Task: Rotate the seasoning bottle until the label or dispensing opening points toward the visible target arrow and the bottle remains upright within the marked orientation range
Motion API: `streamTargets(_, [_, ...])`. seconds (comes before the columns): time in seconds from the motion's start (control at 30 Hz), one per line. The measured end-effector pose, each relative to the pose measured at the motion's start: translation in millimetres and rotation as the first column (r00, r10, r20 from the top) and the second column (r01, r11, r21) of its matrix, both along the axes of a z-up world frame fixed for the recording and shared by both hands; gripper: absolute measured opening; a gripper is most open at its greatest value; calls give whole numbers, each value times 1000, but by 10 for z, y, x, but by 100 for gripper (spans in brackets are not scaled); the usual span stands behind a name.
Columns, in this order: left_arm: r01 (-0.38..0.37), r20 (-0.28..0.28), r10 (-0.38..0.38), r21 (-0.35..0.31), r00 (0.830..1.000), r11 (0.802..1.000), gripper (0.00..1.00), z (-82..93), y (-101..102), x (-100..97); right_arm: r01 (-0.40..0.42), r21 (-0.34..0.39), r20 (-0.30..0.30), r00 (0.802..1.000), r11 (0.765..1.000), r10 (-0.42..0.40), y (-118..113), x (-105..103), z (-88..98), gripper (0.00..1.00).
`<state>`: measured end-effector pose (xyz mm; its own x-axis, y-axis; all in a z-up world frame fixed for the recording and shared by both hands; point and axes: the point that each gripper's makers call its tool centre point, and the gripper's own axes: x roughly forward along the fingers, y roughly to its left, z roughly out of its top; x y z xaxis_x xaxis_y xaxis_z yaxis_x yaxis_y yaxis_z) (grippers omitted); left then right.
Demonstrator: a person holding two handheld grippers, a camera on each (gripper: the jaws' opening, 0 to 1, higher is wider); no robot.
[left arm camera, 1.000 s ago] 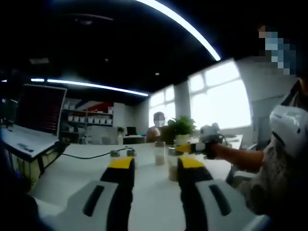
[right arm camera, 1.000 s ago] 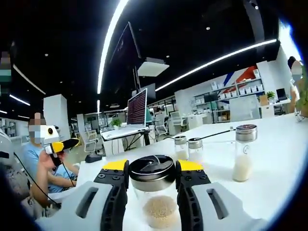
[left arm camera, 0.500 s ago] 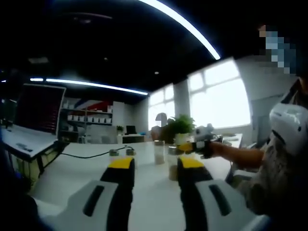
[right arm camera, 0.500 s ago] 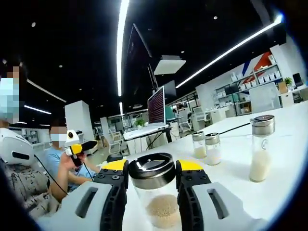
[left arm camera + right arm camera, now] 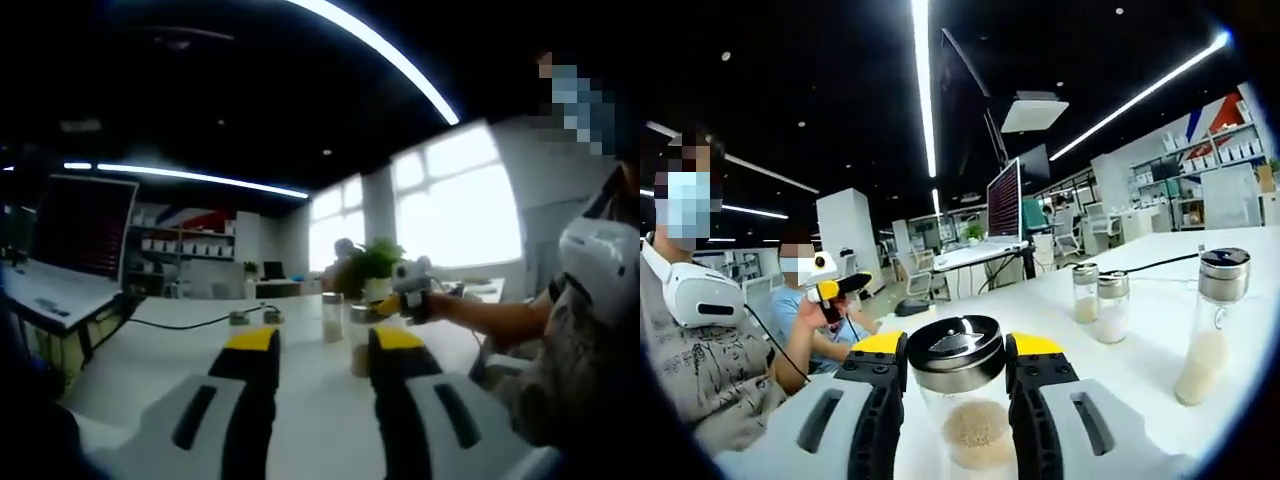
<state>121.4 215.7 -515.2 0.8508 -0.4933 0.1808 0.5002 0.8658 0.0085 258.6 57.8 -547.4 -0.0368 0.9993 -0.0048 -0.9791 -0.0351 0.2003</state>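
Bottle [image 5: 960,400] sits upright on the white table [image 5: 1140,350], clamped just under its steel cap between the right gripper's [image 5: 958,375] yellow-tipped jaws. Turning appears under way; no arrow is visible, so the next twist calls for keeping it vertical. Left gripper [image 5: 318,350] hangs level over the table, jaws parted, holding nothing, pointing toward the jars [image 5: 332,318].

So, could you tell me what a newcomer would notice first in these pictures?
In the right gripper view, the right tongs are shut on a glass bottle with a steel lid and pale grains, right at the bottom centre. A taller bottle and two small shakers stand on the white table to its right. In the left gripper view, the left tongs hang open over the table.
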Motion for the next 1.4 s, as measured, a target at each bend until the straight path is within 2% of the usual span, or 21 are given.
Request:
streamTargets(0.17, [-5, 3, 5, -2, 1000, 1000, 37, 2, 15, -8, -11, 3, 0, 1000, 1000, 11, -23, -1, 17, 39])
streamTargets(0.23, [-9, 5, 9, -5, 1000, 1000, 37, 6, 28, -12, 56, -15, 13, 998, 998, -56, -39, 57, 19, 42])
streamTargets(0.27, [-10, 5, 10, -6, 1000, 1000, 37, 7, 33, -13, 92, -12, 27, 995, 996, -92, -49, 88, 39, 46])
streamTargets(0.33, [-13, 5, 13, -4, 1000, 1000, 37, 8, 34, -13, 132, 29, 2, 991, 991, -132, -41, 53, 124, 61])
streamTargets(0.4, [-13, 6, 13, -3, 1000, 1000, 37, 11, 29, -16, 175, 32, 7, 984, 984, -176, -28, 21, 147, 68])
streamTargets(0.47, [-12, 9, 12, -2, 1000, 1000, 37, 15, 26, -20, 251, 24, 70, 965, 968, -252, -7, 14, 140, 67])
streamTargets(0.5, [-11, 8, 11, -2, 1000, 1000, 37, 14, 24, -19, 293, 43, 111, 949, 955, -296, -5, 21, 172, 64])
streamTargets(0.53, [-11, 8, 11, -2, 1000, 1000, 37, 10, 21, -19, 341, 59, 119, 931, 938, -346, 5, 22, 196, 58])
streamTargets(0.57, [-14, 5, 14, 3, 1000, 1000, 37, 0, 18, -19, 363, 62, 90, 926, 930, -368, 2, 29, 203, 56])
streamTargets(0.6, [-16, 4, 16, 7, 1000, 1000, 37, -4, 16, -23, 408, 63, 54, 910, 911, -411, -9, 67, 200, 56])
streamTargets(0.67, [-21, 8, 21, 11, 1000, 1000, 37, 2, 24, -36, 484, 65, 24, 873, 873, -486, -53, 148, 198, 57])
streamTargets(0.73, [-21, 15, 21, 6, 1000, 1000, 37, 21, 35, -54, 520, 82, 62, 849, 850, -526, -76, 178, 213, 57])
streamTargets(0.77, [-22, 18, 22, 2, 1000, 1000, 37, 29, 45, -59, 523, 81, 79, 845, 848, -529, -71, 170, 201, 57])
streamTargets(0.8, [-25, 20, 25, -1, 999, 1000, 37, 35, 55, -60, 519, 77, 89, 847, 852, -524, -48, 163, 171, 56])
streamTargets(0.83, [-28, 21, 28, -3, 999, 1000, 37, 39, 78, -57, 507, 61, 85, 856, 860, -511, -30, 163, 132, 56])
streamTargets(0.93, [-34, 18, 34, -4, 999, 999, 37, 30, 125, -40, 500, 40, 60, 863, 865, -501, -12, 195, 55, 53])
streamTargets(1.0, [-35, 16, 35, -6, 999, 999, 37, 22, 136, -30, 487, 33, 53, 871, 873, -488, 0, 176, 36, 44])
streamTargets(1.03, [-33, 14, 33, -7, 999, 999, 37, 17, 140, -24, 493, 28, 71, 867, 870, -494, -12, 195, 31, 41])
streamTargets(1.1, [-30, 10, 30, -13, 999, 999, 37, 11, 143, -15, 481, 27, 59, 874, 876, -481, -10, 188, 24, 40])
streamTargets(1.23, [-25, 6, 25, -9, 1000, 1000, 37, 1, 129, -6, 469, 9, 103, 878, 883, -467, -25, 237, 11, 39])
streamTargets(1.4, [-22, 6, 22, -8, 1000, 1000, 37, 1, 104, -15, 415, -19, 118, 904, 910, -410, -9, 176, -5, 39])
